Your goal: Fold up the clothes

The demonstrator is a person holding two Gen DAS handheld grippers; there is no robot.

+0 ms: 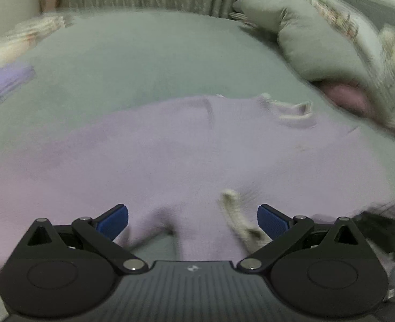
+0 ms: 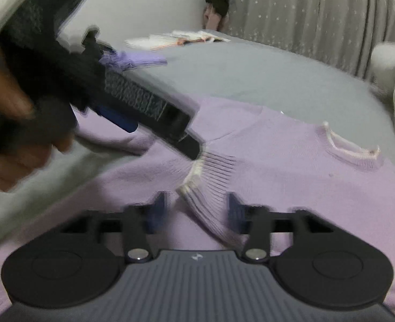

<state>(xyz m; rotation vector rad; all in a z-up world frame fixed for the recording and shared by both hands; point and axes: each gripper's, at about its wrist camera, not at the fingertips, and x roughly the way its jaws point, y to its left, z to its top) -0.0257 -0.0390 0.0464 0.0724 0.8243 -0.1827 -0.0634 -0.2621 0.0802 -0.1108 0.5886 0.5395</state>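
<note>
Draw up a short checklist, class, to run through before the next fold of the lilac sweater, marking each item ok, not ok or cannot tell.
1. Left gripper open: ok.
2. Right gripper free of cloth: ok, jaws apart around the sleeve cuff.
3. Lilac sweater flat on the bed: ok.
4. Sleeve folded across the body: ok.
5. Collar unobstructed: ok.
6. Hem straight: cannot tell.
</note>
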